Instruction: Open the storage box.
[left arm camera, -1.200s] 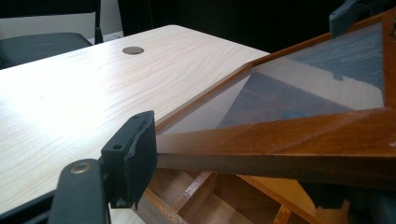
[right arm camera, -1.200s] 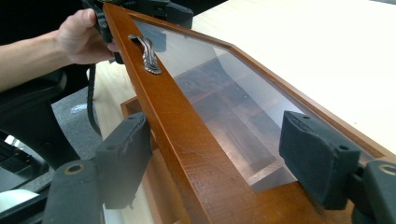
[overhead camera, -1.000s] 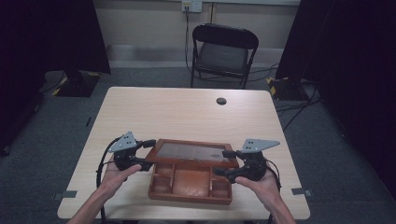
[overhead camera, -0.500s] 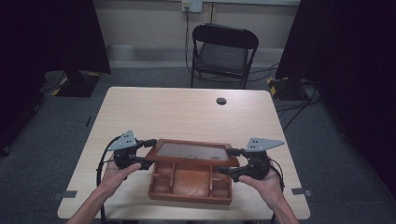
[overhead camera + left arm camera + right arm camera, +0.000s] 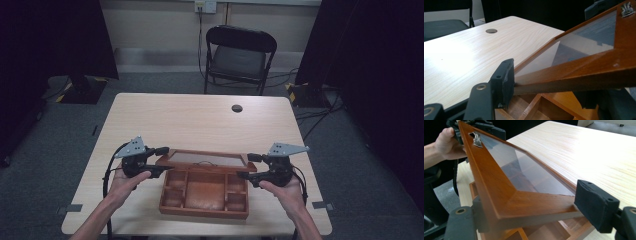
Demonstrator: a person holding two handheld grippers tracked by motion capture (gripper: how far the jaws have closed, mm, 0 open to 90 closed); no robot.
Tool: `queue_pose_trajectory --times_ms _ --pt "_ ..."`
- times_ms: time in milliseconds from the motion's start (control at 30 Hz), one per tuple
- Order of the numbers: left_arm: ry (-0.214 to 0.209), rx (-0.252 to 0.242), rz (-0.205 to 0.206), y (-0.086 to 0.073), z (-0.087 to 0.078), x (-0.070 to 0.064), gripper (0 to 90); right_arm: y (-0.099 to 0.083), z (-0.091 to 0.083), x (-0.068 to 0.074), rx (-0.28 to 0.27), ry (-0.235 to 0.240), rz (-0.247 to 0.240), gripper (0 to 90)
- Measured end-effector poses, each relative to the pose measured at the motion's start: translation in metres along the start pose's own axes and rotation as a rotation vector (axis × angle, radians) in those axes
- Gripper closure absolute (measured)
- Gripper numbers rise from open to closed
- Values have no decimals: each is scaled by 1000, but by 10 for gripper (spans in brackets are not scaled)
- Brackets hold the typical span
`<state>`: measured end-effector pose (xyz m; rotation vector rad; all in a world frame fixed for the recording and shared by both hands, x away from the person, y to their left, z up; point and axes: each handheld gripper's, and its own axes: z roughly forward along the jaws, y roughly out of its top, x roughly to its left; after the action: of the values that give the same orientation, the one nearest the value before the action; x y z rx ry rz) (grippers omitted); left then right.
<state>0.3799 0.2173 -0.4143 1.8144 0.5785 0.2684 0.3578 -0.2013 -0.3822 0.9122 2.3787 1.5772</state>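
Lid: glass-paned wooden lid (image 5: 205,160) of the box (image 5: 204,192), raised at a slant over the open compartments, near the table's (image 5: 200,120) front edge.
Left gripper: left gripper (image 5: 159,160) clamped on the lid's left end; one pad (image 5: 505,80) presses the frame.
Right gripper: right gripper (image 5: 248,166) clamped on the lid's right end, jaws on either side of the frame corner (image 5: 536,207).
Latch: small metal fitting (image 5: 477,139) on the lid's front rail.
Surroundings: round grommet (image 5: 237,108) far back on the table, well apart from the box; folding chair (image 5: 239,57) behind the table.
Obstruction: lid partly covers the back compartments.
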Motion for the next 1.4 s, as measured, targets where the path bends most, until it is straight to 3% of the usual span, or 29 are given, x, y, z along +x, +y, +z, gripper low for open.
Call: queue_pose_trajectory --times_ms 367,1000,1133,1400 --pt "4 -28 -23 6 3 9 437 5 6 -15 -44 5 14 407" --pt "27 -17 -46 5 19 25 460 9 22 -35 -53 -3 55 428" --pt "33 -26 -70 4 21 27 465 9 24 -38 -67 -4 57 435" --pt "43 -22 -68 1 27 33 471 8 29 -46 -68 -6 70 444"
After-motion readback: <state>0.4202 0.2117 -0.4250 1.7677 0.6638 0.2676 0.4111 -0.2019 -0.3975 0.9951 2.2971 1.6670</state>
